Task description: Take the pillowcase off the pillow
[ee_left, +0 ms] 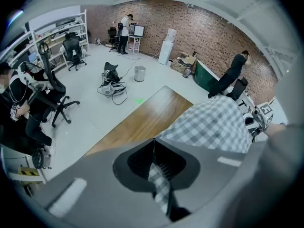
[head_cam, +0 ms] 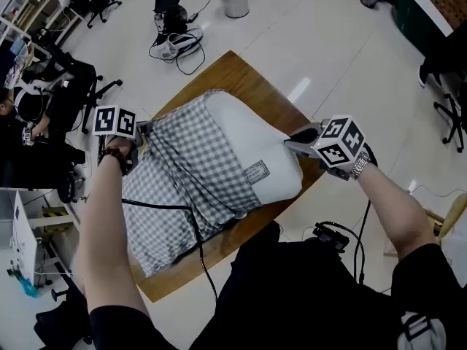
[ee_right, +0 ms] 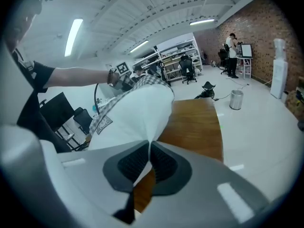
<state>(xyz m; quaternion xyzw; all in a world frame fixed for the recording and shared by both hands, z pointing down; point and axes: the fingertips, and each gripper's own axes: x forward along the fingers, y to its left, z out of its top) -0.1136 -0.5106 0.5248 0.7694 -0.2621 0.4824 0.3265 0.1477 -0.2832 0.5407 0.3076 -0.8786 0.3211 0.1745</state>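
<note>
Near edge of the desk (head_cam: 164, 283): carries the slack, bunched end of the checked pillowcase (head_cam: 179, 192), with a black cable (head_cam: 166, 208) draped across it. Looks roughly half off already, judging by the bare white pillow (head_cam: 244, 133) showing at the far right end.

On the left, the left hand-held gripper (ee_left: 153, 151): fully closed, with a thin fold of the checked cloth nipped between its pads. Points steeply down at the cover's left edge, most likely to drag the fabric back toward the near end.

On the right, the right hand-held gripper (ee_right: 149, 148): likewise closed tight, pinching a small peak of white fabric at the pillow's exposed end. Seems to serve as the anchor, holding the pillow put so that the cloth slides off rather than the whole bundle shifting.

Between the two: stretches diagonally across the desk, checked part left and near, white part right and far. Suits an opposed pull along the pillow's length.

Further out: bare wood at the desk's far corner, enough room for the freed pillow.

Beyond, on the pale floor: a tangle of cables (head_cam: 174, 41), a metal bin (head_cam: 234, 0), an office chair (head_cam: 73, 79), all well apart from the work.
</note>
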